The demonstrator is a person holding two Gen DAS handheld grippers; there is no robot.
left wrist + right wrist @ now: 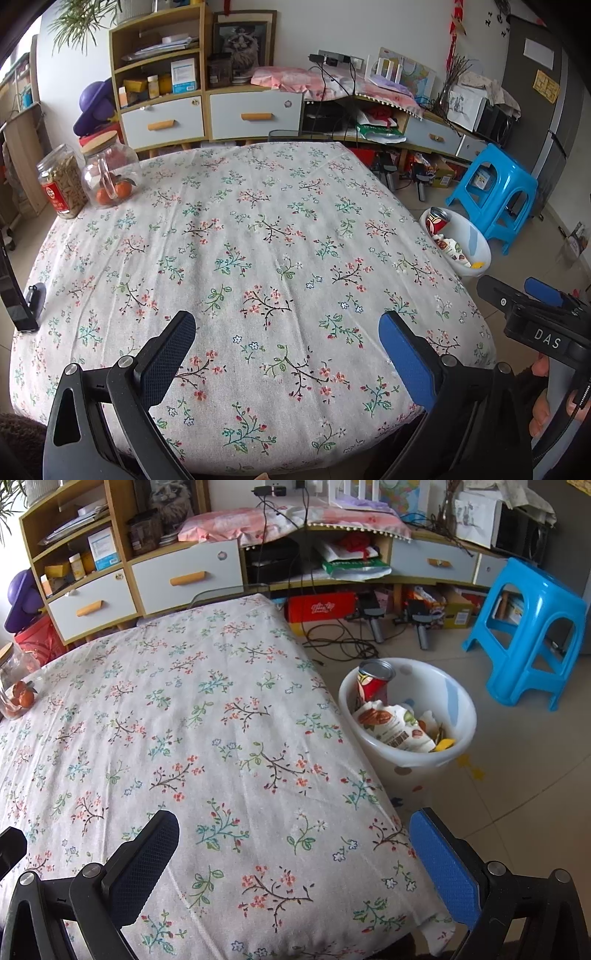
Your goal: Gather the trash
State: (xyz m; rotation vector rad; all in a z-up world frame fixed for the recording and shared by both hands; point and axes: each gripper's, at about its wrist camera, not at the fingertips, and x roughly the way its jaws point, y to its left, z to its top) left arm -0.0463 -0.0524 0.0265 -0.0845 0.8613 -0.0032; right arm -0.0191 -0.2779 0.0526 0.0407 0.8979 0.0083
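A white trash bin (458, 698) stands on the floor right of the table, holding a red can (373, 681), a nut snack bag (395, 727) and other scraps. It also shows in the left wrist view (476, 236). My left gripper (288, 332) is open and empty above the near part of the floral tablecloth (258, 240). My right gripper (291, 830) is open and empty above the table's near right corner. The right gripper also shows at the right edge of the left wrist view (532, 299). I see no loose trash on the cloth.
A jar of snacks (62, 181) and a glass jar with oranges (110, 173) stand at the table's far left. A black phone stand (22, 302) is at the left edge. A blue stool (532, 627), cables and cabinets (184, 576) lie beyond.
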